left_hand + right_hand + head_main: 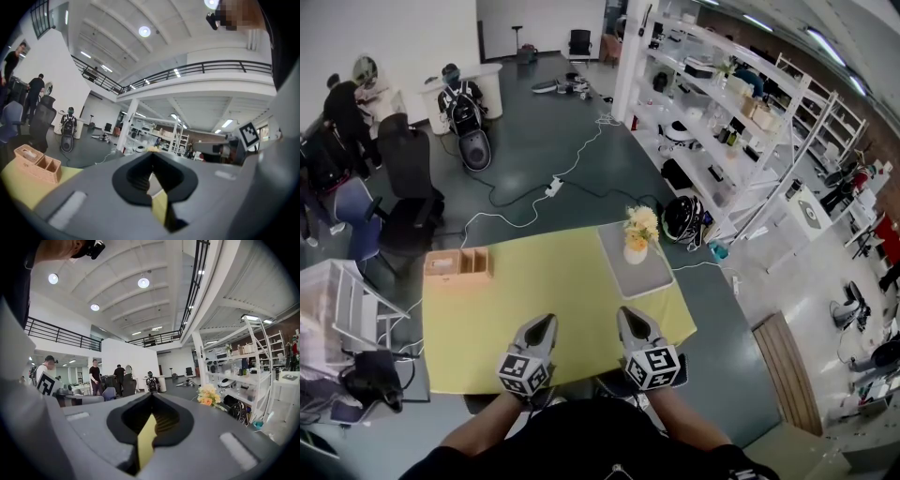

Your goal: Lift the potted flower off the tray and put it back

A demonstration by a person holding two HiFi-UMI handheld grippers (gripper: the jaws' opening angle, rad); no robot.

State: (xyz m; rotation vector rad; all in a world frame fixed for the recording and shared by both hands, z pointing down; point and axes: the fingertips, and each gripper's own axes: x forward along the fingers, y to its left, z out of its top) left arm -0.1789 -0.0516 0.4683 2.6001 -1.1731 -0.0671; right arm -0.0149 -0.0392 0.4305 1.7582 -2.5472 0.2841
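Observation:
The potted flower (pixel 639 234), yellow blooms in a white pot, stands upright at the far end of a grey tray (pixel 643 275) on the right side of the yellow table (pixel 544 309). In the right gripper view its blooms (pixel 207 395) show ahead and to the right. Both grippers sit side by side over the table's near edge, well short of the tray. My left gripper (pixel 547 321) is shut with nothing in it, its jaws meeting at the tip (pixel 151 153). My right gripper (pixel 625 313) is also shut and empty (pixel 151 394).
A wooden box (pixel 457 264) with compartments sits at the table's far left corner and shows in the left gripper view (pixel 38 162). White shelving (pixel 741 122) runs along the right. Office chairs (pixel 408 187), people and floor cables lie beyond the table.

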